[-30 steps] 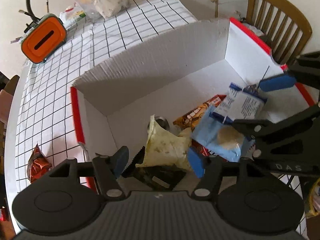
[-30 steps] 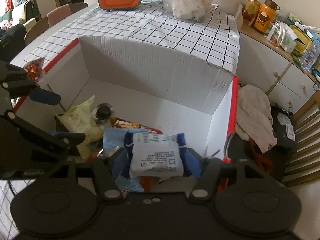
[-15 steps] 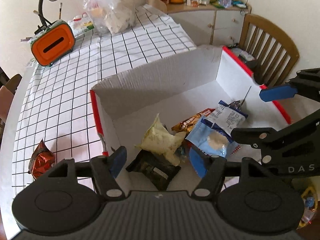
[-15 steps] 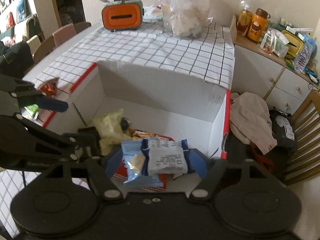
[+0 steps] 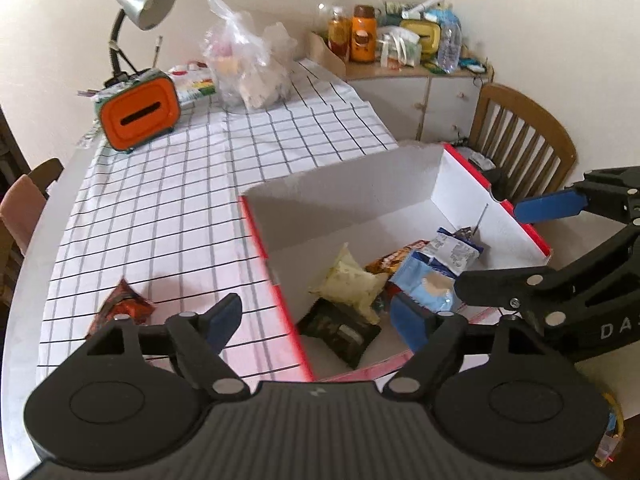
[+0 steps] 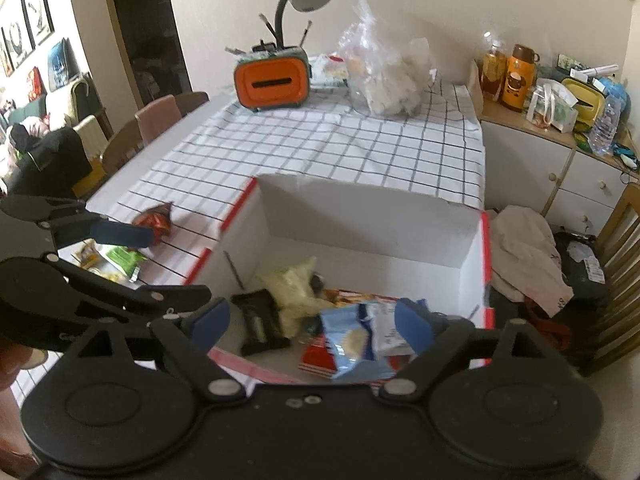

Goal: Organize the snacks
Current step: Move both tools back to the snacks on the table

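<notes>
A white cardboard box with red rims (image 5: 352, 200) (image 6: 360, 216) sits on the checked tablecloth and holds several snack packets: a yellow bag (image 5: 352, 284) (image 6: 292, 284), a dark packet (image 5: 340, 330) (image 6: 260, 320), a light blue packet (image 5: 428, 288) (image 6: 348, 340) and a white and blue packet (image 5: 454, 250) (image 6: 386, 326). My left gripper (image 5: 320, 320) is open and empty above the box's near left corner. My right gripper (image 6: 310, 322) is open and empty above the box's near edge. A red-orange snack packet (image 5: 120, 308) (image 6: 156, 220) lies on the cloth left of the box.
An orange box with a slot (image 5: 138, 116) (image 6: 272, 84), a desk lamp (image 5: 140, 4) and a clear plastic bag (image 5: 248, 68) stand at the table's far end. A green packet (image 6: 120, 258) lies at the table's left edge. A wooden chair (image 5: 520, 140) and a cabinet stand to the right.
Both grippers have risen and pulled back from inside the box. The right gripper opened and let go of the white and blue packet, which now lies in the box.
</notes>
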